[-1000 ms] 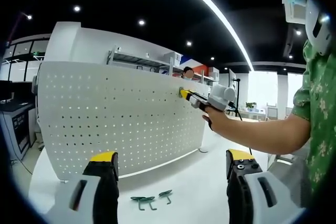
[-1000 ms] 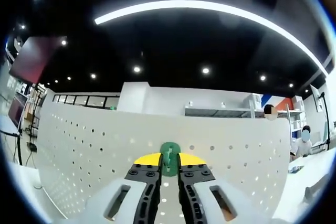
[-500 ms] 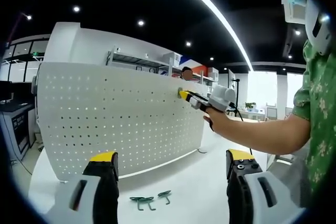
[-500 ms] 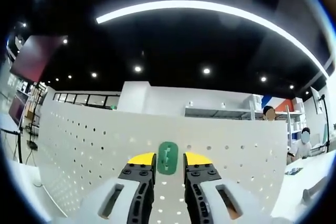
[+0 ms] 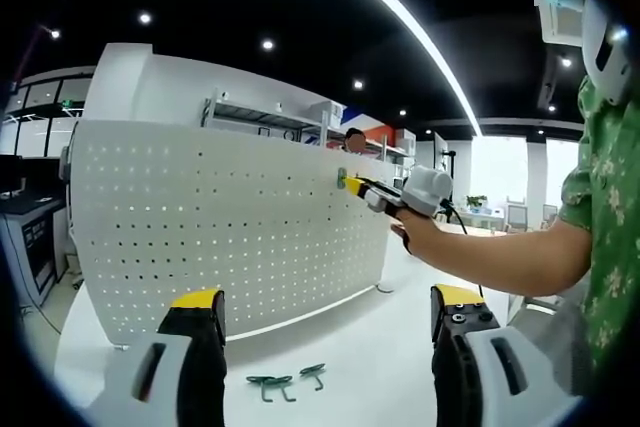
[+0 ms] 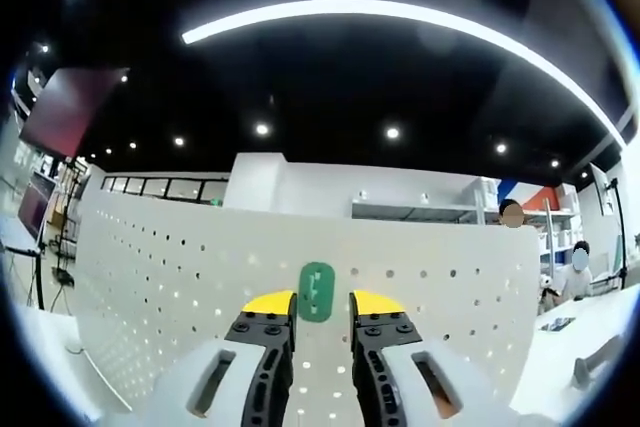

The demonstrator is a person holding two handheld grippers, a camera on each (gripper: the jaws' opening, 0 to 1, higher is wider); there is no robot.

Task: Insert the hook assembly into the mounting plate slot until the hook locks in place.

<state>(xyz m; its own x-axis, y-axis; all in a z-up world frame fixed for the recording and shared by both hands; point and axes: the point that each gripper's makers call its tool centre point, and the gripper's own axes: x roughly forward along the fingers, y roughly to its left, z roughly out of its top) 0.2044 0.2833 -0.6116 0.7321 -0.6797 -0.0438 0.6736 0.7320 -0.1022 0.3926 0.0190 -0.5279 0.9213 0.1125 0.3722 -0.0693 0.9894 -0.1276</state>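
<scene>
I'm working in a big open lab or showroom: black ceiling with a long curved white light strip [image 6: 400, 15] and small round spotlights [image 6: 261, 130], grey metal storage shelving [image 5: 265, 115] along the back, and a white perforated pegboard panel [image 5: 220, 227] standing on my white table [image 5: 350, 357].

Hook [image 6: 317, 292] on pegboard [image 6: 180, 277]

One pegboard [image 5: 230, 227], three green hooks [image 5: 285, 381].
</scene>
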